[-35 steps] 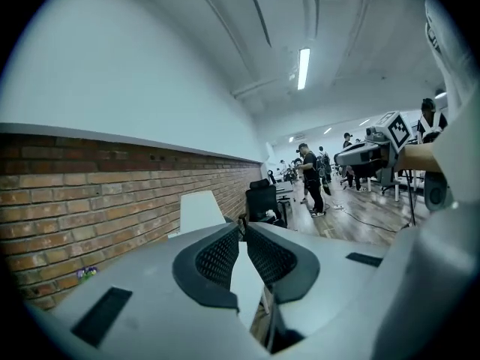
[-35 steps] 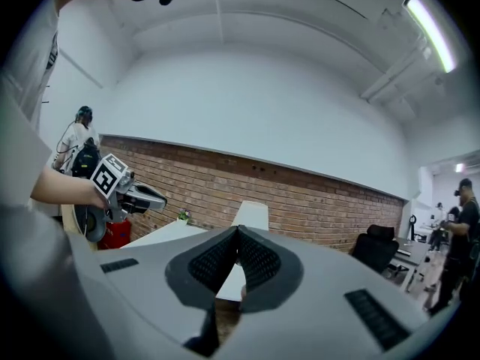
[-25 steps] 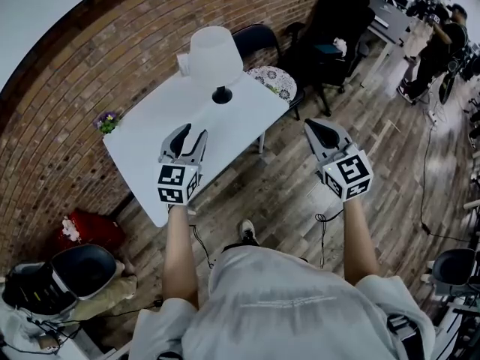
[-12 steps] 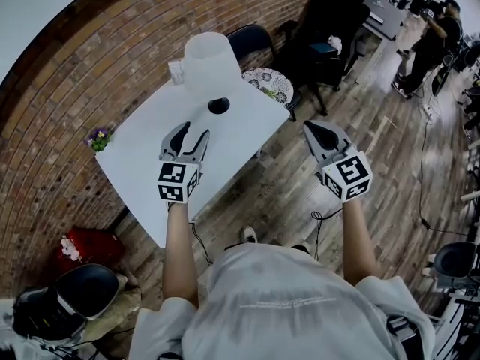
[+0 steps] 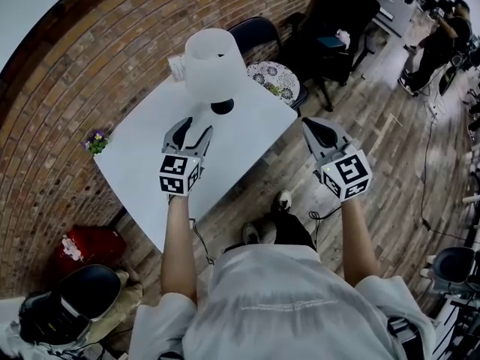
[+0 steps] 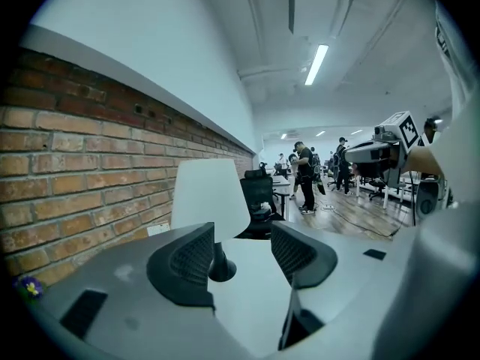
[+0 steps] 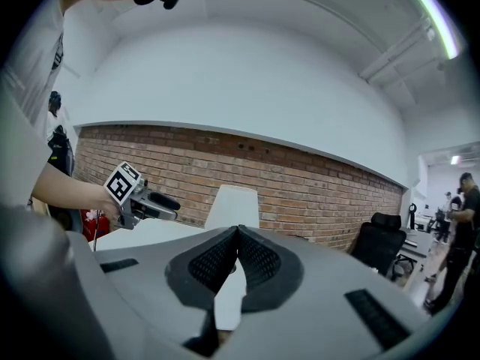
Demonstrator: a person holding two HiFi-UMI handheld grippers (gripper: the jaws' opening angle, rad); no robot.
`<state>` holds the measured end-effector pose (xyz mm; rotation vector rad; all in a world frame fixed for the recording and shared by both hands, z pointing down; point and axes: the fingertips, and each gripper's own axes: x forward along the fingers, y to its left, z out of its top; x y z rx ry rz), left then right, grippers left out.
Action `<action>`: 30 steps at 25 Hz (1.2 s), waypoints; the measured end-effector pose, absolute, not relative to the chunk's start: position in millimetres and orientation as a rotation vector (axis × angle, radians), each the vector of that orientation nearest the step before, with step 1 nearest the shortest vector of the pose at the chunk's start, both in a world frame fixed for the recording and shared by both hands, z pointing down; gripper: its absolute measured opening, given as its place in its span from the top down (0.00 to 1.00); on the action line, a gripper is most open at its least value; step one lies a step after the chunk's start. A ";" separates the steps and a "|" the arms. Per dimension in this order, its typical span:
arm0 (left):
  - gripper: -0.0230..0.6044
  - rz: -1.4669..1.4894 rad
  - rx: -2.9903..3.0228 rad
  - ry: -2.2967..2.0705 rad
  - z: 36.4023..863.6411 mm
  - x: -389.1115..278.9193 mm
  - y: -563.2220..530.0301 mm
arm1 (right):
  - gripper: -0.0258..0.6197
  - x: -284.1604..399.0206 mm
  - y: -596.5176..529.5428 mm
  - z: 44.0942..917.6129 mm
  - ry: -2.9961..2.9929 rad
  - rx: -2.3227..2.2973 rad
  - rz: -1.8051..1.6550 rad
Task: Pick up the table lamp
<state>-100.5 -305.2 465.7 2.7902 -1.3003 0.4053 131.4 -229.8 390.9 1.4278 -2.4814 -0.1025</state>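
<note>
The table lamp (image 5: 214, 64) has a white shade and a small black base (image 5: 222, 107); it stands on the white table (image 5: 142, 160) near the far edge. My left gripper (image 5: 196, 131) hovers over the table just short of the base, open and empty. In the left gripper view the lamp (image 6: 207, 199) stands ahead, its stem and base (image 6: 220, 267) showing between the spread jaws. My right gripper (image 5: 316, 129) is shut with nothing in it, off the table's right edge over the floor. In the right gripper view the shade (image 7: 234, 206) rises behind the closed jaws.
A brick wall (image 5: 90, 66) runs along the table's far side. A chair with a patterned cushion (image 5: 271, 74) stands right of the lamp, with black office chairs (image 5: 330, 28) beyond. A small purple flower (image 5: 96, 140) sits at the table's left corner. A person (image 5: 441, 40) stands far right.
The table and lamp have drawn closer in the head view. My left gripper has advanced over the table towards the lamp's base. One of my feet has stepped forward.
</note>
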 end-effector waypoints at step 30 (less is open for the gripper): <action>0.58 0.487 2.596 -1.351 636.2 -51.1 -475.2 | 0.96 140.9 -418.8 477.6 -2.455 1.220 0.038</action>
